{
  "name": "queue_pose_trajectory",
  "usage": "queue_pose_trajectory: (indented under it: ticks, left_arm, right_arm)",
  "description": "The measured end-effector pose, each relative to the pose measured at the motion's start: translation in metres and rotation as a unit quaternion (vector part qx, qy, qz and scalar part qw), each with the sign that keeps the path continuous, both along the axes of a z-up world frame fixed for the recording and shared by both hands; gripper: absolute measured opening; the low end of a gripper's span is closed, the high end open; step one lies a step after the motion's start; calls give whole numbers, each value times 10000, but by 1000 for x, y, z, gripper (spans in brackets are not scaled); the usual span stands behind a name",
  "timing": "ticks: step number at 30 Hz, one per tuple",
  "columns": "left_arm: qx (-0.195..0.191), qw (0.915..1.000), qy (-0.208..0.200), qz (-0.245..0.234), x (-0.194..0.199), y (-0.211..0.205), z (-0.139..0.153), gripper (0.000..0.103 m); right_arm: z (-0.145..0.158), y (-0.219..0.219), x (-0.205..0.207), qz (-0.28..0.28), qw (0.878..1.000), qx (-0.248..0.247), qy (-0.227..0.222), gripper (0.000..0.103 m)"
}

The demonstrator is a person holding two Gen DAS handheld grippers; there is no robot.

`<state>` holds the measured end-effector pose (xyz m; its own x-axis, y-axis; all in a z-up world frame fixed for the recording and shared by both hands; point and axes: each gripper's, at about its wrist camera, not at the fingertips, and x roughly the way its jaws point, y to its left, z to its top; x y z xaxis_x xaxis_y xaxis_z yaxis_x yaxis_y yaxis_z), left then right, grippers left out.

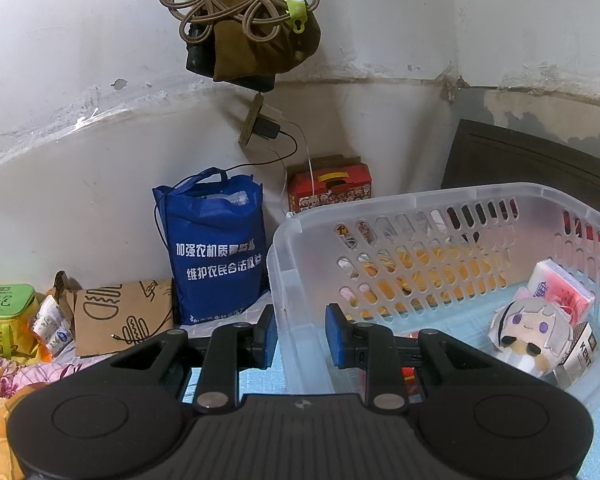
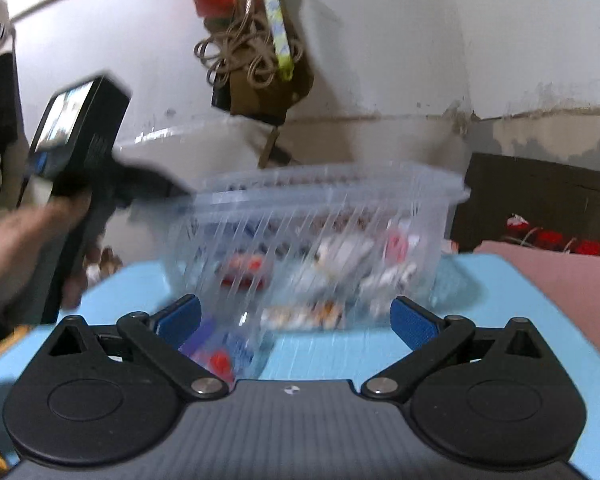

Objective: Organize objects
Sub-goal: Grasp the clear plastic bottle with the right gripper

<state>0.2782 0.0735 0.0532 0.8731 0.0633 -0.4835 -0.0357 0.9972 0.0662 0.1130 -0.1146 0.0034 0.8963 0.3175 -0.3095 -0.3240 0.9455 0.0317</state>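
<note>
White walls stand behind a blue table (image 2: 324,352). Left gripper (image 1: 301,336) pinches the clear basket (image 1: 420,200) wall at 6 o'clock. Right gripper (image 2: 296,320) points level, fingers spread wide, basket at 12 o'clock

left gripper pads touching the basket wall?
Touching. Left wrist view: the left gripper straddles the basket wall, its fingers pressed against both faces of it.

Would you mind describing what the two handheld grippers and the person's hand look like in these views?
Both the left gripper and the right gripper are matte black, with round disc housings, angular linkage arms on silver pivot pins, and blue-padded fingers. The right view also shows the left unit's pistol-style handle carrying a small lit screen, gripped by a bare hand with a dark sleeve.
</note>
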Motion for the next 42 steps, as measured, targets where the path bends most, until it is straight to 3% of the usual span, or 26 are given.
queue_pose_trajectory:
  ticks: [4, 6, 11, 25, 32, 36, 42]
  left_arm:
    - [-3, 10000, 2, -1, 0, 0, 0, 31]
    - [-4, 10000, -1, -5, 0, 0, 0, 31]
    - [-6, 10000, 5, -9, 2, 0, 0, 31]
    - [-8, 10000, -5, -23, 1, -2, -1, 31]
    - [-3, 10000, -6, -18, 1, -3, -1, 31]
    - [8, 10000, -11, -16, 1, -3, -1, 31]
    - [13, 10000, -15, -17, 0, -3, -2, 31]
  right_arm:
    - [-14, 12, -13, 135, 9998, -148, -5, 91]
    - [-18, 17, -19, 175, 9995, -270, -8, 79]
    - [-27, 34, -12, 405, 9975, -455, 350, 60]
    - [-14, 55, 27, 494, 9892, -731, 1172, 60]
    - [-13, 58, 35, 602, 9862, -897, 1251, 60]
    - [-14, 50, 41, 730, 9845, -733, 1414, 48]
    - [-15, 45, 44, 707, 9841, -821, 1404, 47]
